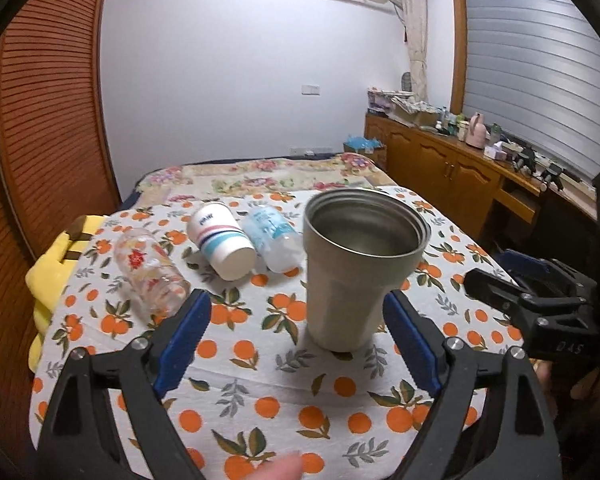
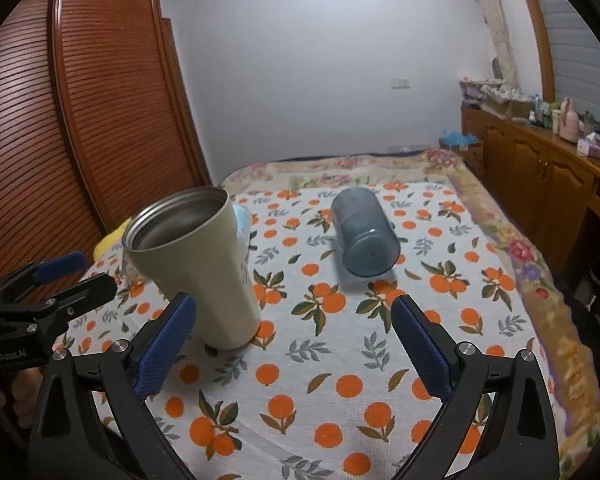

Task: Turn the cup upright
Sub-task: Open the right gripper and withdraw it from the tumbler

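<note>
A beige metal tumbler stands upright, mouth up, on the orange-print cloth. My left gripper is open, its blue pads either side of the tumbler's base and apart from it. In the right wrist view the tumbler stands at the left, by the left pad of my open, empty right gripper. A blue-grey cup lies on its side ahead, base toward the camera.
On the cloth's left lie a clear flowered glass, a white striped paper cup and a pale plastic cup, all on their sides. A yellow cloth hangs at the left edge. A wooden cabinet stands right.
</note>
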A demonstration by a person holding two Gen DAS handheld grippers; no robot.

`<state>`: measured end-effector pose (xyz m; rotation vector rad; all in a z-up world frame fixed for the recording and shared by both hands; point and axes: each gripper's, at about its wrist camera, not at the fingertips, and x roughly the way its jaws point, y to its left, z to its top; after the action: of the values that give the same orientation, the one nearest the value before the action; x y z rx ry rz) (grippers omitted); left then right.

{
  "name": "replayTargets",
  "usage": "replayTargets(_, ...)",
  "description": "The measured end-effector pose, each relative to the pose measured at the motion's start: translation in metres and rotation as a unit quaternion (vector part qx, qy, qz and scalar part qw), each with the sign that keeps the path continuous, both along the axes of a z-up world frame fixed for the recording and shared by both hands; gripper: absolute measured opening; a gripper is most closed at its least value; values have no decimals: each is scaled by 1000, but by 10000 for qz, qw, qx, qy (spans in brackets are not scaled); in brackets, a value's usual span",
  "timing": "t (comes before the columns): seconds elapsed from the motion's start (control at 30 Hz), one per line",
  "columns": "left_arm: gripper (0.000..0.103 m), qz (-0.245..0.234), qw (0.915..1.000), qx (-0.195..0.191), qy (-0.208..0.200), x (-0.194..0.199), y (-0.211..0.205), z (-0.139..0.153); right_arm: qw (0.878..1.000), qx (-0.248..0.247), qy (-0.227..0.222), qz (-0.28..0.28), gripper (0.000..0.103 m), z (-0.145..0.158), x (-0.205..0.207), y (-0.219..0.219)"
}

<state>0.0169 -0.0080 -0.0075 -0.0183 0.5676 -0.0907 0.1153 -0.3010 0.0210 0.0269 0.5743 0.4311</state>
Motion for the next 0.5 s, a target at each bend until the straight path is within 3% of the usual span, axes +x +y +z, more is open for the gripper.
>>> replayTargets(0.17, 97, 179, 9997, 135, -110, -5, 4, -2, 9995, -65, -258, -156, 103, 6, -8, 1)
replayTargets(0.5, 97, 378, 9991, 109, -160, -13, 12, -3, 9991, -112, -312, -266, 103, 6, -14, 2)
